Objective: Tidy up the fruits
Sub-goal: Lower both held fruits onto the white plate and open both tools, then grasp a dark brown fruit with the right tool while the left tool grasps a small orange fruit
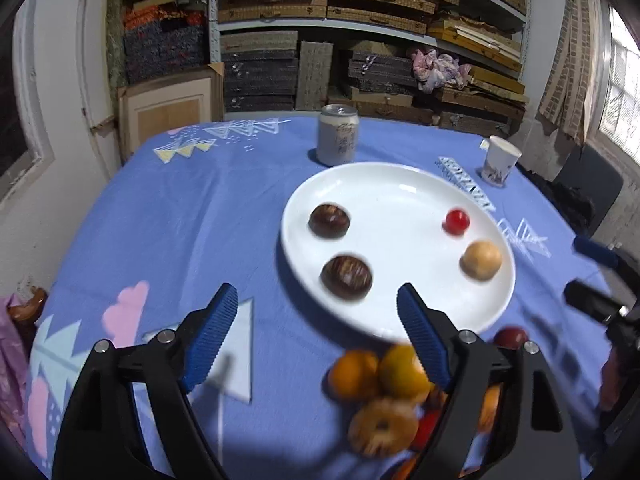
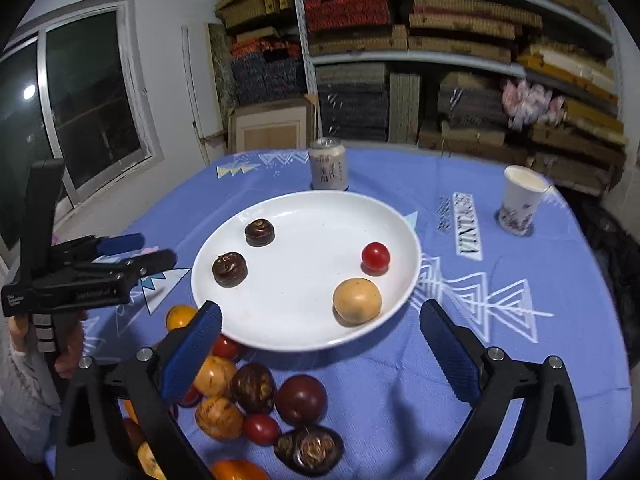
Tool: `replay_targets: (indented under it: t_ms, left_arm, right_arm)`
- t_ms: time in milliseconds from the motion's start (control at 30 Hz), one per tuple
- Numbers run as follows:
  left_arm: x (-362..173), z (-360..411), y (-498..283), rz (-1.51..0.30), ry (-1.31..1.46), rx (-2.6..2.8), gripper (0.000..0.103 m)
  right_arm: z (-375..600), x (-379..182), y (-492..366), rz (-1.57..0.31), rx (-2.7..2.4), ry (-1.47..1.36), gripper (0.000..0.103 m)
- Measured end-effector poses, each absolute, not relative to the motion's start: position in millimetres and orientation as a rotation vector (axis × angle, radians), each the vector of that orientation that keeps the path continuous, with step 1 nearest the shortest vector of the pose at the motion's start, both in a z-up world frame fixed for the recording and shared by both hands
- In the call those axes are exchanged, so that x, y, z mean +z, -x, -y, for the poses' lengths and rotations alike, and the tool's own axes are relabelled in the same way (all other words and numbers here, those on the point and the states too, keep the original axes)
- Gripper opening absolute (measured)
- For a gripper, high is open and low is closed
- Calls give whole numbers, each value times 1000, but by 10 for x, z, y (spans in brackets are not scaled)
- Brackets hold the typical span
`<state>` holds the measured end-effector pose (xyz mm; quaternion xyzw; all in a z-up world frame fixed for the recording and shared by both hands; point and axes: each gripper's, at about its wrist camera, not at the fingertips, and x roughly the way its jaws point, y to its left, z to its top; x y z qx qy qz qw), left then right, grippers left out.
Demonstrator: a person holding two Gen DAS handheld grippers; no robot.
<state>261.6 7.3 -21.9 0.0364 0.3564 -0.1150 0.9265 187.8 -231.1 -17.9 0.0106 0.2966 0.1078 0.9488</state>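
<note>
A white plate [image 1: 400, 184] [image 2: 312, 208] sits on the blue cloth. It holds two dark brown fruits [image 1: 329, 220] [image 1: 346, 277], a red cherry tomato [image 1: 456, 221] [image 2: 375, 256] and a tan round fruit [image 1: 481, 260] [image 2: 357, 301]. A pile of loose fruits [image 1: 384, 392] [image 2: 256, 404], orange, red and dark, lies on the cloth in front of the plate. My left gripper [image 1: 318, 322] is open and empty above the plate's near-left edge. My right gripper [image 2: 320, 340] is open and empty above the plate's near rim. The left gripper also shows in the right wrist view [image 2: 138, 250].
A drink can [image 1: 338, 135] [image 2: 328, 170] stands behind the plate. A paper cup [image 1: 500, 160] [image 2: 520, 200] stands at the right. Shelves of stacked boxes [image 1: 360, 20] fill the wall behind the table. The right gripper [image 1: 596, 280] shows at the right edge of the left wrist view.
</note>
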Motion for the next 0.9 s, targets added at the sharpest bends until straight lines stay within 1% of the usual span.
replay_targets:
  t_ms: [167, 300, 400, 467, 533, 633, 700, 767, 900]
  left_arm:
    - [-410, -20, -2358, -762, -83, -250, 80]
    - [-413, 235, -2227, -714, -186, -274, 80]
    - [-431, 313, -2207, -725, -187, -313, 79]
    - [-446, 334, -2205, -733, -185, -330, 70]
    - [-464, 359, -2212, -747, -181, -354, 66]
    - [-513, 401, -2240, -760, -195, -366, 64]
    - [-534, 434, -2253, -768, -198, -383, 58]
    - [-558, 473, -2257, -780, -198, -411, 50]
    - [-579, 477, -2272, -771, -200, -409, 50]
  right_arm:
    - [2272, -216, -1644, -591, 217, 32, 100]
    - [2279, -192, -1487, -580, 230, 44, 100]
    - [2293, -273, -1439, -622, 276, 36, 100]
    - [2303, -332, -1421, -650, 289, 30, 100]
    - [2316, -349, -1409, -658, 288, 23, 100]
    - [2344, -315, -1370, -632, 265, 21, 100]
    - [2363, -290, -1345, -621, 273, 13, 100]
    - [2367, -281, -1330, -612, 287, 6, 100]
    - [2370, -317, -1358, -647, 295, -5, 100]
